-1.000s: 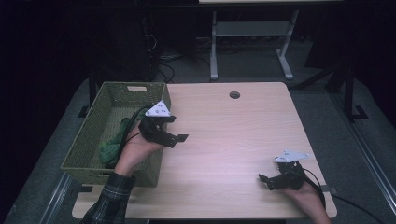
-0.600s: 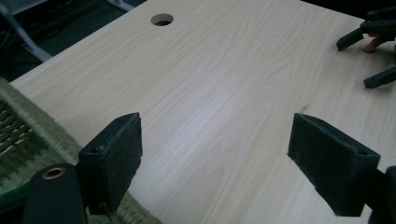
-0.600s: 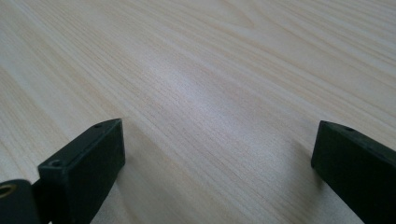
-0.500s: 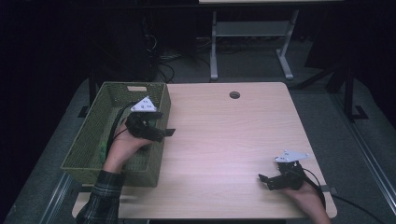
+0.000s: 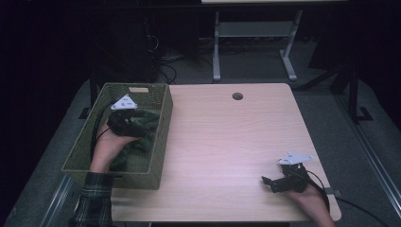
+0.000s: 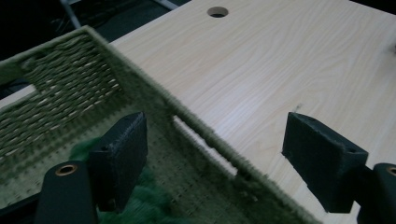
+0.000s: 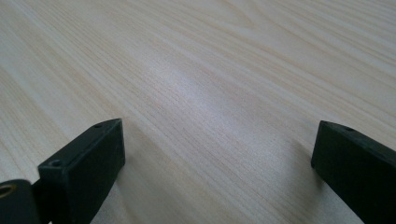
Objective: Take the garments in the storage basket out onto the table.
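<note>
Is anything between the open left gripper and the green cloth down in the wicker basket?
Nothing visible. The left gripper is over the basket, inside its rim, jaws apart. In the left gripper view the green cloth lies right under one of its fingers; the basket wall runs beside it, not across the path.

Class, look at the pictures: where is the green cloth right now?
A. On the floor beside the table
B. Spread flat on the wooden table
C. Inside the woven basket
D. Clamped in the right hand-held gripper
C: the green cloth lies inside the woven basket, below the open left hand-held gripper.
</note>
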### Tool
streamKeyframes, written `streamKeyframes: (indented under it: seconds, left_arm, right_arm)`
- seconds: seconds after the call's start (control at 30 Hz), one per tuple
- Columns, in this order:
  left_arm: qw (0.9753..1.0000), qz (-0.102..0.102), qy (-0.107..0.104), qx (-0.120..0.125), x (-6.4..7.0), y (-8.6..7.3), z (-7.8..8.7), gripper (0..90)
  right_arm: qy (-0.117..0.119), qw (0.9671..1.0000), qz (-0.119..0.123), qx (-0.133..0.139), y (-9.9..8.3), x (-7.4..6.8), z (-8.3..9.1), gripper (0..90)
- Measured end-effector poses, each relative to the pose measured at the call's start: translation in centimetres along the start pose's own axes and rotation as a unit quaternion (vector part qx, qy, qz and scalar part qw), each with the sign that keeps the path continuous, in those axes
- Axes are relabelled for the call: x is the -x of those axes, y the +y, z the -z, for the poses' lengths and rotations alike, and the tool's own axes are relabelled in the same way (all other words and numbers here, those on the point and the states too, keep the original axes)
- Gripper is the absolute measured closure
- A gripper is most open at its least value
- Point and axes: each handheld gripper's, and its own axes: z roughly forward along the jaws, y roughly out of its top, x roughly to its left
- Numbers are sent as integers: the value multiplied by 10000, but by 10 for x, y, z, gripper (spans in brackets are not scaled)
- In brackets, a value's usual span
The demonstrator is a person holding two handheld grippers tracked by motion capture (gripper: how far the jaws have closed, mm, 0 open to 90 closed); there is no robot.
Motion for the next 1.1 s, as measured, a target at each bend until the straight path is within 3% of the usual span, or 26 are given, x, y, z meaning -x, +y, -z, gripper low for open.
streamKeyframes:
  seconds: [0.23, 0.53, 0.83, 1.1]
  left_arm:
    - [9999, 64, 132, -37, -13, -9, 7, 247]
    - [9986, 210, 367, -324, -30, -26, 14, 251]
    - [9973, 264, 336, -605, -39, -40, 10, 252]
    - [9932, 327, 435, -1027, -47, -54, 2, 252]
  right_arm:
    - [-1, 10000, 4, 1, 0, 0, 0, 26]
    - [-1, 10000, 1, 0, 0, 0, 0, 26]
    - [0, 10000, -1, 0, 0, 0, 0, 26]
    - [-1, 10000, 0, 0, 0, 0, 0, 26]
